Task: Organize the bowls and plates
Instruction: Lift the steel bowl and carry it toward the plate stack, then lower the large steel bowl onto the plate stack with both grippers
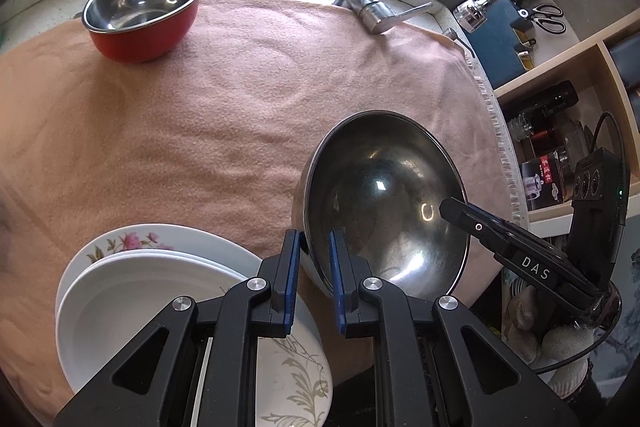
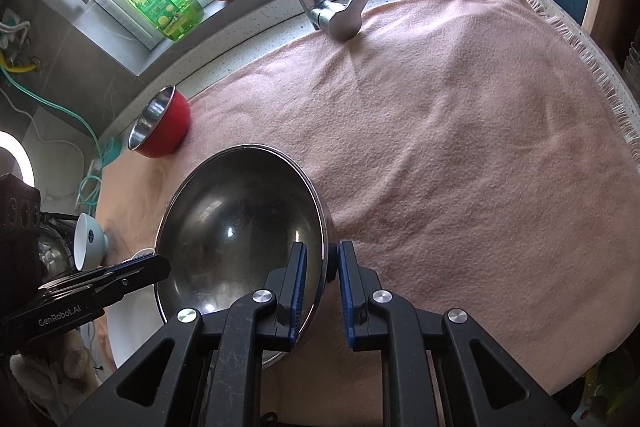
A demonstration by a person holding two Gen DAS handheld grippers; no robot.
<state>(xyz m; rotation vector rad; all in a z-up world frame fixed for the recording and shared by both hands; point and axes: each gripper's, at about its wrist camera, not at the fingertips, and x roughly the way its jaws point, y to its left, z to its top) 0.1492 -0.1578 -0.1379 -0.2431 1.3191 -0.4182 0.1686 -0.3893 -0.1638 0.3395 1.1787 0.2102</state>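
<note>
The steel bowl [image 1: 384, 203] sits tilted on the pink towel [image 1: 224, 115] that covers the bench, near the bench's front edge, its open side turned up toward both cameras. The left hand-held gripper [image 1: 314, 283] straddles the bowl's near-left rim: one blue-padded finger is outside the wall and the other inside, with a narrow gap between them, and the pads look close to the metal (whether they actually press it I cannot tell). The right hand-held gripper [image 2: 322, 287] straddles the opposite side of the steel bowl [image 2: 240, 227] in the same way, one finger inside and one outside, its gap likewise narrow; again contact is not clear. From the left wrist view the right hand-held gripper's [image 1: 452, 209] fingertips reach over the rim into the bowl.

Just left of the steel bowl, at the front edge, is a stack of plates [image 1: 160, 291], a white one on a flowered one, with another leaf-patterned plate [image 1: 296, 379] partly under the left gripper. A red bowl [image 1: 144, 11] with a steel lining stands upright at the towel's far-left corner, well apart from the rest. A small white bowl [image 2: 89, 239] lies on its side at the left end. The faucet [image 1: 372, 7] rises at the back edge.
</note>
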